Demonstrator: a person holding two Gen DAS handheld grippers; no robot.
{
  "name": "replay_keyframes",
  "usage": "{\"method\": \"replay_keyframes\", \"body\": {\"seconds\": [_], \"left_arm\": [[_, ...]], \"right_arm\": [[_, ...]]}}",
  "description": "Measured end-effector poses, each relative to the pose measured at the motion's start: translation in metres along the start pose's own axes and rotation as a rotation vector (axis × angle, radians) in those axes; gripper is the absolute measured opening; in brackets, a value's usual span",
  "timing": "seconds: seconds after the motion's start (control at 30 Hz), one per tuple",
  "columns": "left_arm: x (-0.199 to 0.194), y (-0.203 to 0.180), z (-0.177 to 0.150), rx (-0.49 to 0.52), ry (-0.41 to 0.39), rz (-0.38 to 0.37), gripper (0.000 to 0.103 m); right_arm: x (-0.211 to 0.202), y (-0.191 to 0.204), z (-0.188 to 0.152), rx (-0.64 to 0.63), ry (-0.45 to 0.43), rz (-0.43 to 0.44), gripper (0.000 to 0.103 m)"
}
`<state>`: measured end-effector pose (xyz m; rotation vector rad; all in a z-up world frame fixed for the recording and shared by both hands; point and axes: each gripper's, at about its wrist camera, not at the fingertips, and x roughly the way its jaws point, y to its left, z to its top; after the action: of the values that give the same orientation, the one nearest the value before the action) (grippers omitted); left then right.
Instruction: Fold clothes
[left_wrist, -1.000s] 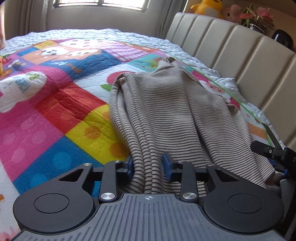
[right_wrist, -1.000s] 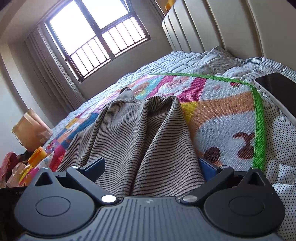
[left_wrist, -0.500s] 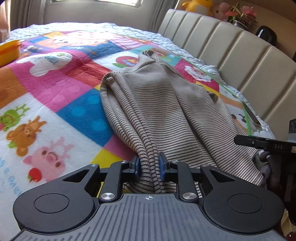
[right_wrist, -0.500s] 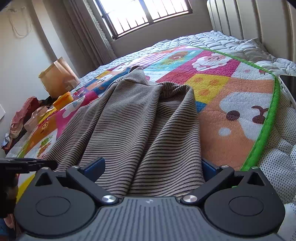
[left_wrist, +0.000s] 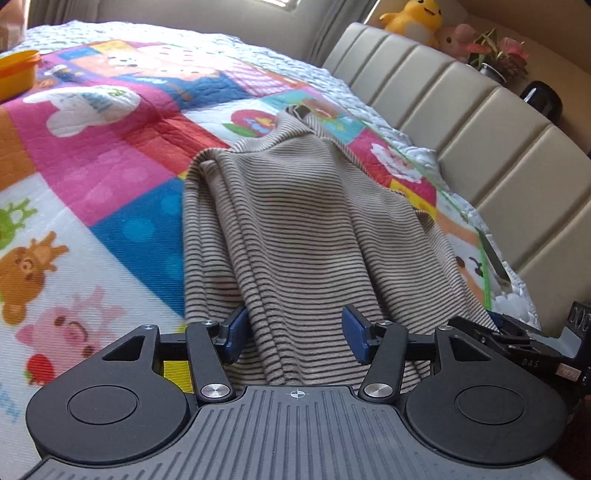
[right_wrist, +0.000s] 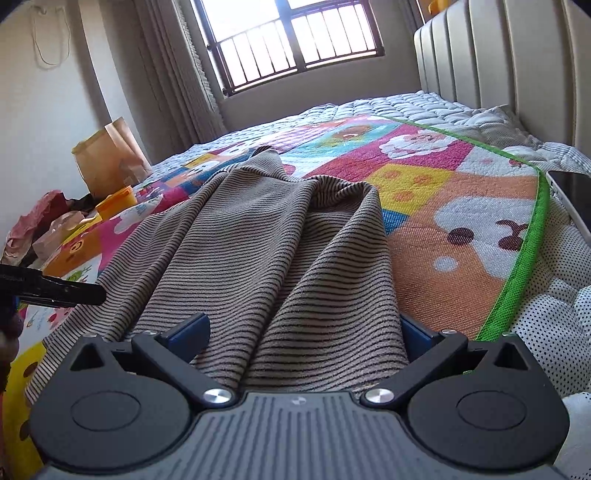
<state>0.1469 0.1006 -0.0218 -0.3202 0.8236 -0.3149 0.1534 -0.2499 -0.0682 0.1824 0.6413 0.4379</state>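
A beige garment with thin dark stripes (left_wrist: 295, 221) lies bunched lengthwise on a colourful cartoon quilt (left_wrist: 110, 155). My left gripper (left_wrist: 295, 336) is open, its blue pads (left_wrist: 236, 330) wide apart with the garment's near edge lying loose between them. My right gripper (right_wrist: 306, 332) is open too, its blue pads (right_wrist: 188, 330) spread wide around the other near part of the garment (right_wrist: 258, 240). The right gripper's body shows at the right edge of the left wrist view (left_wrist: 517, 339).
A padded beige headboard (left_wrist: 480, 122) runs along the right of the bed. A phone (right_wrist: 569, 199) lies at the bed's right edge. An orange tub (left_wrist: 16, 72) and a paper bag (right_wrist: 107, 155) are at the far left. Plush toys (left_wrist: 413, 18) sit behind the headboard.
My left gripper was shut on the garment's edge half a second ago and has opened, letting it go. The right gripper stayed open. Both views have shifted along the bed.
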Motion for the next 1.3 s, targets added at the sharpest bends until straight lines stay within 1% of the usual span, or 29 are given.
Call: {"method": "replay_keyframes", "body": {"seconds": [0.03, 0.07, 0.1, 0.13, 0.17, 0.2, 0.23, 0.3, 0.37, 0.43, 0.5, 0.53, 0.63, 0.67, 0.7, 0.8, 0.83, 0.9, 0.93, 0.97, 1.0, 1.03, 1.07, 1.1, 1.13, 1.17, 1.2, 1.3], "left_arm": [[0.004, -0.003, 0.001, 0.010, -0.005, -0.011, 0.051], [0.007, -0.007, 0.005, 0.014, -0.010, -0.032, 0.029], [0.010, -0.009, 0.010, 0.004, -0.014, -0.060, 0.021], [0.011, -0.011, 0.019, -0.008, -0.030, -0.083, 0.015], [0.012, -0.012, 0.028, -0.020, -0.046, -0.106, 0.012], [0.012, -0.013, 0.038, -0.031, -0.070, -0.126, 0.012], [0.004, -0.011, 0.051, -0.044, -0.122, -0.131, 0.011], [-0.018, -0.001, 0.080, -0.077, -0.247, -0.120, 0.011], [-0.044, 0.018, 0.109, -0.117, -0.383, -0.051, 0.011], [-0.062, 0.044, 0.129, -0.172, -0.457, 0.042, 0.011], [-0.067, 0.075, 0.137, -0.241, -0.468, 0.131, 0.011], [-0.065, 0.091, 0.137, -0.274, -0.455, 0.157, 0.011], [-0.052, 0.141, 0.122, -0.416, -0.379, 0.194, 0.012], [-0.048, 0.153, 0.115, -0.456, -0.351, 0.201, 0.017], [-0.045, 0.163, 0.106, -0.487, -0.328, 0.207, 0.019], [-0.044, 0.179, 0.082, -0.552, -0.280, 0.196, 0.023], [-0.047, 0.182, 0.074, -0.568, -0.276, 0.182, 0.024], [-0.055, 0.180, 0.062, -0.569, -0.278, 0.178, 0.030], [-0.061, 0.175, 0.058, -0.547, -0.289, 0.218, 0.042], [-0.066, 0.169, 0.054, -0.525, -0.300, 0.258, 0.076], [-0.072, 0.163, 0.051, -0.495, -0.315, 0.296, 0.090], [-0.079, 0.155, 0.050, -0.442, -0.344, 0.330, 0.099], [-0.086, 0.147, 0.049, -0.388, -0.372, 0.362, 0.099], [-0.093, 0.138, 0.048, -0.338, -0.402, 0.389, 0.099], [-0.101, 0.129, 0.048, -0.295, -0.432, 0.394, 0.099], [-0.105, 0.118, 0.050, -0.250, -0.457, 0.383, 0.099], [-0.108, 0.106, 0.052, -0.203, -0.478, 0.369, 0.099], [-0.094, 0.073, 0.063, -0.065, -0.485, 0.292, 0.101]], "right_arm": [[0.000, -0.001, 0.000, 0.003, -0.004, 0.004, 0.103], [0.000, -0.002, -0.001, 0.008, -0.009, 0.008, 0.103], [-0.001, -0.003, -0.001, 0.010, -0.012, 0.011, 0.103], [-0.001, -0.003, -0.001, 0.009, -0.013, 0.012, 0.103], [-0.001, -0.003, -0.002, 0.008, -0.014, 0.012, 0.103], [-0.001, -0.003, -0.002, 0.006, -0.014, 0.012, 0.103], [-0.001, -0.002, -0.002, 0.001, -0.012, 0.009, 0.103], [-0.001, 0.000, -0.002, -0.006, -0.007, 0.004, 0.103], [0.000, 0.001, -0.001, -0.011, -0.006, -0.002, 0.103], [0.000, 0.003, -0.002, -0.015, -0.008, -0.008, 0.103], [0.000, 0.003, -0.003, -0.020, -0.009, -0.013, 0.103], [0.001, 0.003, -0.002, -0.020, -0.008, -0.015, 0.103], [0.002, 0.004, 0.000, -0.025, 0.001, -0.026, 0.103], [0.003, 0.006, 0.001, -0.037, 0.009, -0.034, 0.103], [0.004, 0.008, 0.002, -0.049, 0.017, -0.042, 0.103], [0.006, 0.014, 0.011, -0.089, 0.059, -0.062, 0.103], [0.004, 0.018, 0.018, -0.106, 0.061, -0.074, 0.103], [-0.002, 0.031, 0.035, -0.168, 0.024, -0.110, 0.103], [-0.006, 0.041, 0.045, -0.217, -0.010, -0.129, 0.103], [-0.007, 0.052, 0.054, -0.269, -0.039, -0.138, 0.103], [-0.006, 0.064, 0.063, -0.325, -0.062, -0.138, 0.103], [-0.004, 0.077, 0.072, -0.381, -0.085, -0.138, 0.102], [0.001, 0.090, 0.078, -0.426, -0.090, -0.127, 0.098], [0.009, 0.102, 0.082, -0.460, -0.075, -0.103, 0.088], [0.019, 0.115, 0.084, -0.491, -0.052, -0.076, 0.078], [0.032, 0.127, 0.085, -0.519, -0.021, -0.050, 0.076], [0.047, 0.138, 0.083, -0.549, 0.005, -0.044, 0.075], [0.091, 0.167, 0.071, -0.650, 0.082, -0.080, 0.075]]}}
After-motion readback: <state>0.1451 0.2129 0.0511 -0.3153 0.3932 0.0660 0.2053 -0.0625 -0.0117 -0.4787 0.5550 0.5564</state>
